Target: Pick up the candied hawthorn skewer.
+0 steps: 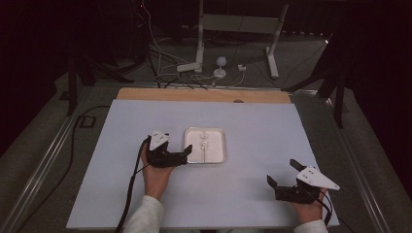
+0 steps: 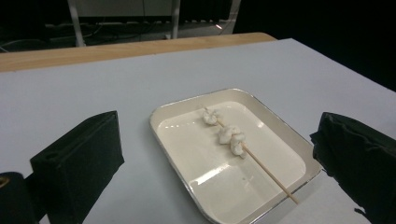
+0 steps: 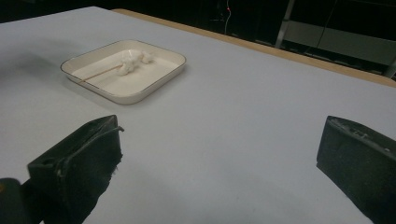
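The skewer [image 2: 247,154] is lying in the tray [image 2: 187,182]; the left gripper [image 1: 187,154] is hovering spread beside it, the right gripper [image 1: 282,174] spread well apart.

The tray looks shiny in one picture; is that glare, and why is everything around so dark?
Left gripper view: yes, the tray floor shows pale reflections beside the skewer. High view: light falls on the table, while the room beyond stays nearly black. Right gripper view: the near jaws look soft, slightly blurred.

High view overhead, far; 2 gripper views low, near — all share tray [image 1: 221,132] [image 2: 163,116] [image 3: 135,95].
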The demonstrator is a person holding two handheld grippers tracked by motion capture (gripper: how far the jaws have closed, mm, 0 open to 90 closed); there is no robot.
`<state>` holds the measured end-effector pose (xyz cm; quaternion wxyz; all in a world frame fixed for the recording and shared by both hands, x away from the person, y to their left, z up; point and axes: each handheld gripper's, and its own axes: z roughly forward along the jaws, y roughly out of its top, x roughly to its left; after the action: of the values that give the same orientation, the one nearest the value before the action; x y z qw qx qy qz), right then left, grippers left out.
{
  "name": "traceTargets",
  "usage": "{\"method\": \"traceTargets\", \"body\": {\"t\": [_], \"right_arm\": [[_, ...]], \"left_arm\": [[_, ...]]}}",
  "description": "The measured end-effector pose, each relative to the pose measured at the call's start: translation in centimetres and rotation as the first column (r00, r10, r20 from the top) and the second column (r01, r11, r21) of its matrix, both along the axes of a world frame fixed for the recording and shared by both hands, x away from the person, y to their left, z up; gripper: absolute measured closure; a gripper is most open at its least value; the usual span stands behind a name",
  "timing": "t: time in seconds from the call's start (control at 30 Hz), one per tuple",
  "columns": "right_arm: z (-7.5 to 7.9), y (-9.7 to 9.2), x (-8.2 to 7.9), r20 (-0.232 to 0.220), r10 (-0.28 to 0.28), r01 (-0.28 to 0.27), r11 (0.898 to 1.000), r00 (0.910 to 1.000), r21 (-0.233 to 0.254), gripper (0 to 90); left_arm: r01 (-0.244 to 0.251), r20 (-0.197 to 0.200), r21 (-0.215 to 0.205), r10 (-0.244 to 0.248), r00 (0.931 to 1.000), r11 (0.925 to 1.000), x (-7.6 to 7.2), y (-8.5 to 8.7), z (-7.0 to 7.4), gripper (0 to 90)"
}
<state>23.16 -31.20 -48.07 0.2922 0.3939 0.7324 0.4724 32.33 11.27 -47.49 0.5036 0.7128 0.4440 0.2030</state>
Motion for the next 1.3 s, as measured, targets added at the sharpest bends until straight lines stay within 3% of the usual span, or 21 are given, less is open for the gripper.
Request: {"method": "traceTargets", "body": {"t": [0.47, 0.63, 0.77, 0.87, 1.03, 1.1, 1.17, 1.3], "right_arm": [[0.0, -0.1, 0.0, 0.0, -0.003, 0.003, 1.0, 1.0, -0.006, 0.0], [-0.1, -0.1, 0.0, -0.002, -0.003, 0.003, 1.0, 1.0, -0.006, 0.0], [-0.1, -0.1, 0.0, -0.002, -0.005, 0.005, 1.0, 1.0, -0.006, 0.0], [-0.1, -0.2, 0.0, -0.002, -0.006, 0.005, 1.0, 1.0, -0.006, 0.0], [-0.1, -0.2, 0.1, -0.003, -0.007, 0.007, 1.0, 1.0, -0.005, 0.0], [-0.1, -0.2, 0.0, -0.003, -0.008, 0.008, 1.0, 1.0, -0.007, 0.0], [-0.1, -0.2, 0.0, -0.002, -0.008, 0.008, 1.0, 1.0, -0.007, 0.0], [-0.1, -0.2, 0.0, -0.003, -0.007, 0.007, 1.0, 1.0, -0.007, 0.0]], "left_arm": [[0.038, -0.071, 0.022, -0.036, 0.9968, 0.999, 1.3, -3.4, -1.8, 4.1], [0.069, -0.144, 0.015, -0.066, 0.9874, 0.9975, 1.6, -4.7, -2.5, 13.3], [0.065, -0.173, 0.074, -0.051, 0.9836, 0.9952, 1.8, -6.0, -3.0, 16.3], [0.054, -0.189, 0.138, -0.027, 0.9815, 0.9889, 1.8, -7.0, -3.4, 17.8], [0.052, -0.236, 0.202, -0.003, 0.9718, 0.9781, 2.0, -7.7, -4.0, 39.6], [0.04, -0.263, 0.249, 0.028, 0.9644, 0.9677, 2.2, -7.8, -4.3, 43.4], [0.04, -0.275, 0.256, 0.033, 0.9609, 0.9659, 2.2, -7.5, -4.3, 50.0], [0.041, -0.319, 0.245, 0.041, 0.9467, 0.9686, 2.5, -6.7, -3.9, 65.7]]}}
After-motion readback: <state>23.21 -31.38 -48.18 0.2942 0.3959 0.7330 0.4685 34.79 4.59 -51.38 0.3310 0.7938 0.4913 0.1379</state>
